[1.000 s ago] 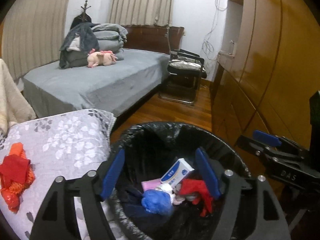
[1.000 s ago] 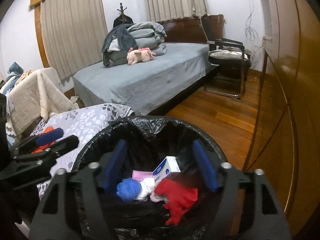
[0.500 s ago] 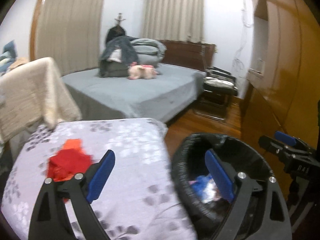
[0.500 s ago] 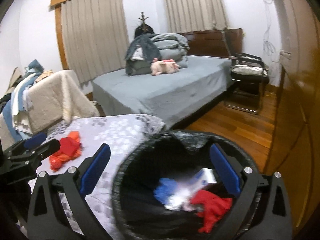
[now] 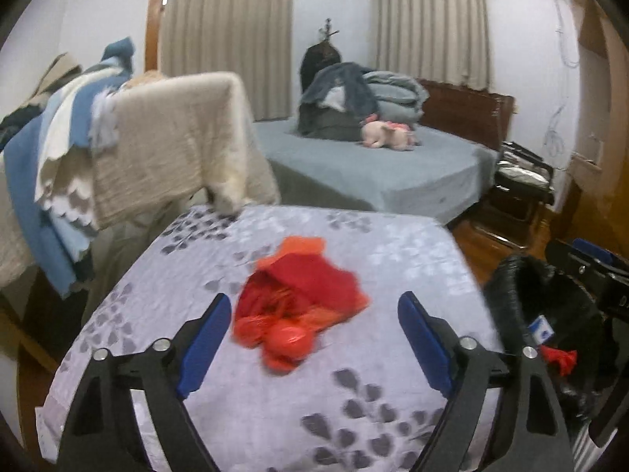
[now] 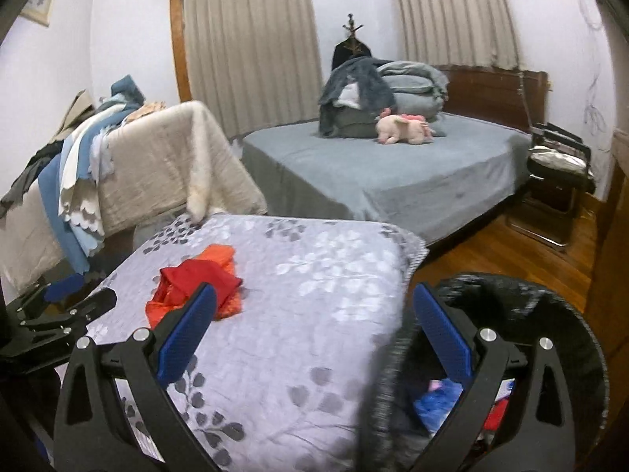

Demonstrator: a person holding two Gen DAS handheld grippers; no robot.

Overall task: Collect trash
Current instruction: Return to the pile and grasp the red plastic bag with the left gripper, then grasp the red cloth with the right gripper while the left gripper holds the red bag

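Two grippers are in your hands, and both have their fingers spread wide with nothing between them. Your left gripper (image 5: 310, 338) hangs over the counter (image 5: 393, 259), which is draped in a grey leaf-print cloth, and points straight at the red and orange trash pile (image 5: 298, 303) lying near the cloth's middle; the blue fingers (image 5: 204, 342) flank the pile without touching it. Your right gripper (image 6: 312, 328) sits over the counter's right edge, with the same pile (image 6: 196, 283) just beyond its left finger. The black-lined trash bin (image 6: 550, 310) stands beside the counter on the right, already holding blue, red and white scraps.
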